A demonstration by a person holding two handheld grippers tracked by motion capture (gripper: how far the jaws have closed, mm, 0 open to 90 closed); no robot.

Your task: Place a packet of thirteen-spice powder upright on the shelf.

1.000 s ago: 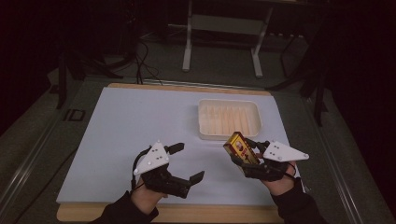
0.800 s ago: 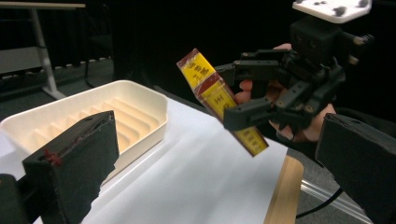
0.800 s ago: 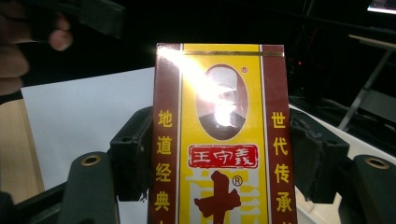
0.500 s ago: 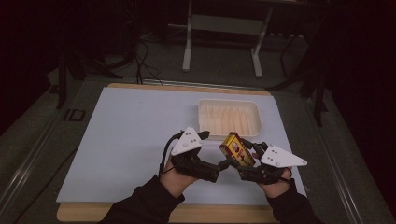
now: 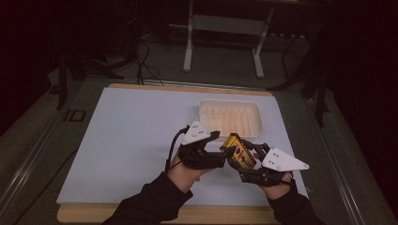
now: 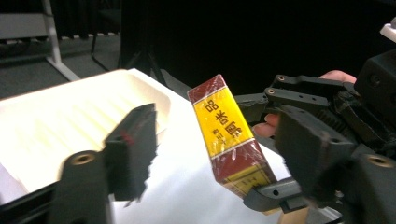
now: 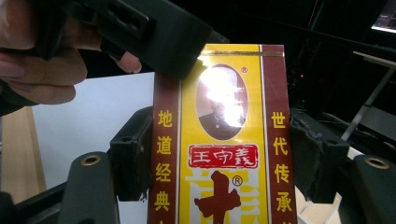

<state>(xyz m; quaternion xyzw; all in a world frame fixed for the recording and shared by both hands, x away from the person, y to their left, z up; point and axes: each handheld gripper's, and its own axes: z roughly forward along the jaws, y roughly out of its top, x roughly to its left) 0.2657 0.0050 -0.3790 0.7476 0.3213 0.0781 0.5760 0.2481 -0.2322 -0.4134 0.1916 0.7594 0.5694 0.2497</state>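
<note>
You held the yellow and maroon box (image 5: pixel 238 151) clamped by its sides in your right gripper (image 5: pixel 248 161), lifted just in front of the white tray (image 5: pixel 229 105) so its free top end stood clear for a second grip. Your left gripper (image 5: pixel 217 149) had just been closing, its jaws half-wide with that top end between them, one pad (image 7: pixel 161 37) against the box edge; likely you meant to take the box over beside the tray.

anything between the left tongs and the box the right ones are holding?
Nothing visible. The box sits clamped in the right tongs, and the left tongs, jaws just closing, straddle its upper end with only air between. The white tray lies behind, clear of that gap.
</note>
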